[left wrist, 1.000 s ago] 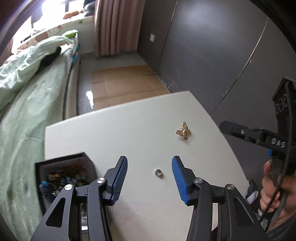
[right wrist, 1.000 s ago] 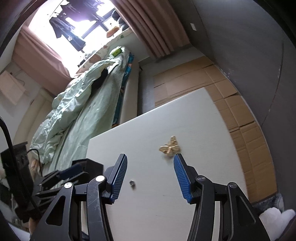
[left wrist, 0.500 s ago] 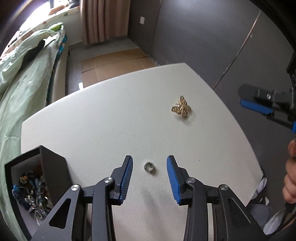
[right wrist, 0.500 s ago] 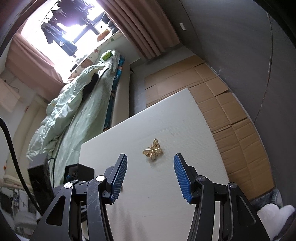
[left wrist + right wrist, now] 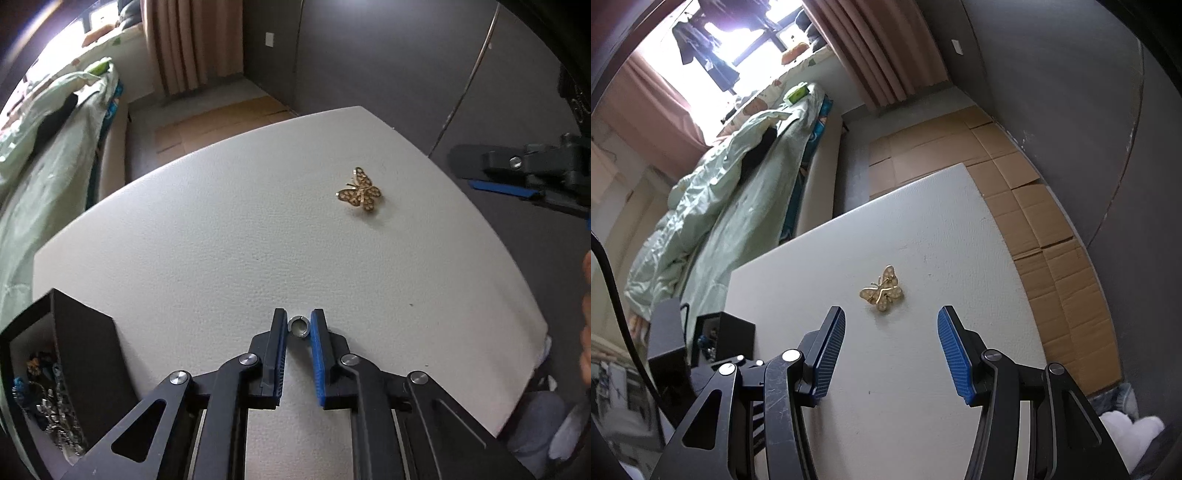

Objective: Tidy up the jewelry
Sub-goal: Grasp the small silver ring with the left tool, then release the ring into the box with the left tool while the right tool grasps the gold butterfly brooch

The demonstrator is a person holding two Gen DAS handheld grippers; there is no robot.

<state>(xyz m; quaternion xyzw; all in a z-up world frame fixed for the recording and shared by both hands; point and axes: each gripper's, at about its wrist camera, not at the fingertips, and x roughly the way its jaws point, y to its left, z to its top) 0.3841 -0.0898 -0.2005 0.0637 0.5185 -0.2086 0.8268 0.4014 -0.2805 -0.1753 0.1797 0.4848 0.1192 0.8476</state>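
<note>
My left gripper [image 5: 299, 326] is shut on a small silver ring [image 5: 299, 327] that lies on the white table [image 5: 207, 243]. A gold butterfly brooch [image 5: 360, 195] lies further off to the right on the table. In the right wrist view the brooch [image 5: 882, 293] lies just ahead of my right gripper [image 5: 892, 332], which is open and empty above the table. A black jewelry box [image 5: 55, 365] holding several pieces stands at the table's left near corner; it also shows in the right wrist view [image 5: 724, 334].
A bed with a green quilt [image 5: 713, 221] runs along the table's left side. Cardboard sheets [image 5: 1027, 206] cover the floor beyond the table. Dark walls stand to the right. The right gripper shows at the right of the left wrist view [image 5: 524, 173].
My left gripper has closed its fingers around the ring. My right gripper has moved closer to the brooch and stayed open.
</note>
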